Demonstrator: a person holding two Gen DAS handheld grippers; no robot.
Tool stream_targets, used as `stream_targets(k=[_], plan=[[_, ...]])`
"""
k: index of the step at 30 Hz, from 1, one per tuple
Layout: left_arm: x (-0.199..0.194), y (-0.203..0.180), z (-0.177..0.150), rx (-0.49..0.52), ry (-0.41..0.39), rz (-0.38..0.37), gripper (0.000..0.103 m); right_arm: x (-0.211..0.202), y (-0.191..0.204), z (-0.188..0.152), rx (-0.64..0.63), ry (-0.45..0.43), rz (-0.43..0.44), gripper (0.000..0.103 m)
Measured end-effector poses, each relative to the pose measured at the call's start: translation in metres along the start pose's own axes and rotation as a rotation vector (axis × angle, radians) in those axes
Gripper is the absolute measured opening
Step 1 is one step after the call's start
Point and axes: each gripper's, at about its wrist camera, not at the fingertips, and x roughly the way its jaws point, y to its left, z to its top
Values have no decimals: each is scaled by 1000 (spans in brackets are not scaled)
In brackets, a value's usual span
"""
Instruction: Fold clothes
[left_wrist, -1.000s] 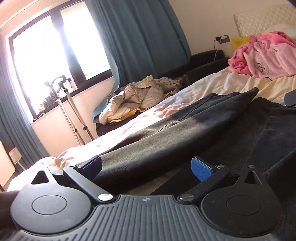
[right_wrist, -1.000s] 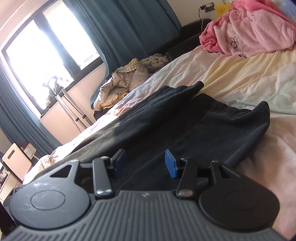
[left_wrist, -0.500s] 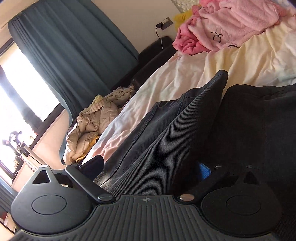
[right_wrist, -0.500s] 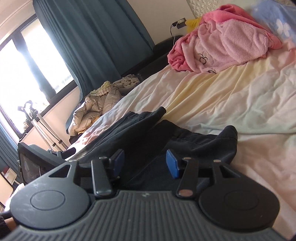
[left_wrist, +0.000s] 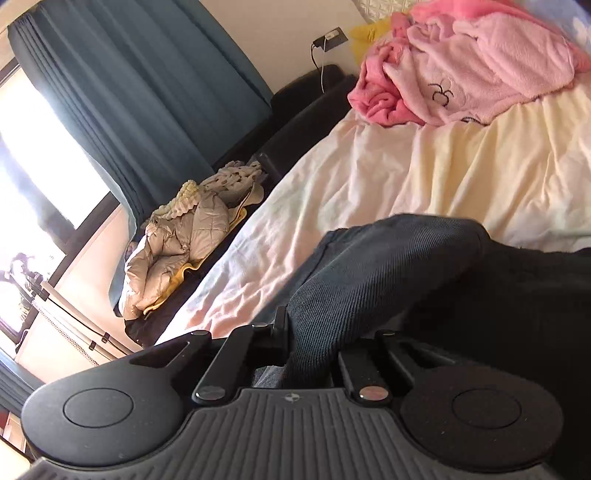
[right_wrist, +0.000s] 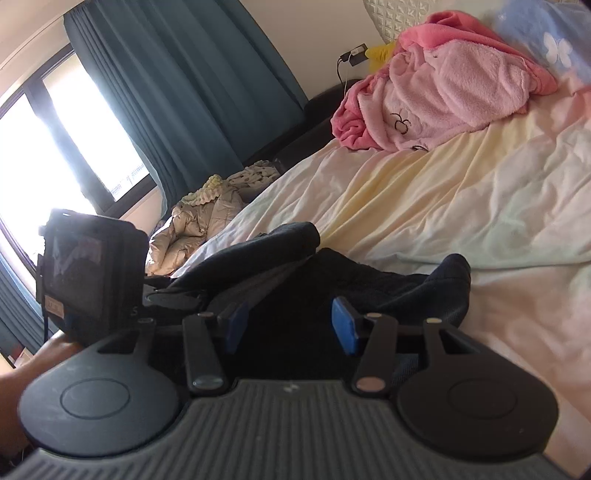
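Observation:
Dark grey corduroy trousers (left_wrist: 388, 273) lie on the pale yellow bed sheet (left_wrist: 424, 177). My left gripper (left_wrist: 314, 347) is shut on a fold of the trouser fabric and lifts it off the bed. In the right wrist view the trousers (right_wrist: 369, 280) spread ahead, one end (right_wrist: 456, 269) curled up at the right. My right gripper (right_wrist: 290, 325) is open over the dark cloth, its blue pads (right_wrist: 343, 325) apart and holding nothing. The left gripper's body (right_wrist: 92, 269) shows at the left of that view.
A pile of pink fleece clothes (left_wrist: 472, 66) lies at the head of the bed, also in the right wrist view (right_wrist: 436, 88). A beige quilted jacket (left_wrist: 181, 251) lies on a dark bench (left_wrist: 295, 110) beside the bed. Teal curtains (right_wrist: 192, 96) hang by the window.
My left gripper has closed on the trouser fabric, which was open half a second ago, and has lifted it. My right gripper has moved forward along the trousers and stays open.

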Motion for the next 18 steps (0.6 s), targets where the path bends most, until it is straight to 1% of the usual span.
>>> stream_targets(k=[2,4,6,8,10,13,15,18], plan=[[-34,28,13,-31,-43,-24,5,-5,0,1,10,-6,-1,52],[-73,61,25,-57,-103,-86,4,-11,0,2,22,-7,-4,52],[-108,94,33,-62,-173,-168,4,-19,-1,4,61,4,-3,52],[-123,127,41,-60,-213,-231,4,-26,0,3,92,6,2,53],[-119,162,51,-114,-220,-243,4,-31,6,5,114,21,49,54],[-86,194,56,-218,-215,-189,5,-35,21,8,58,-7,92,55],[-50,202,54,-246,-198,-143,5,-28,21,8,51,-2,86,57],[15,198,42,-242,-123,-82,6,-10,15,4,56,29,65,57]])
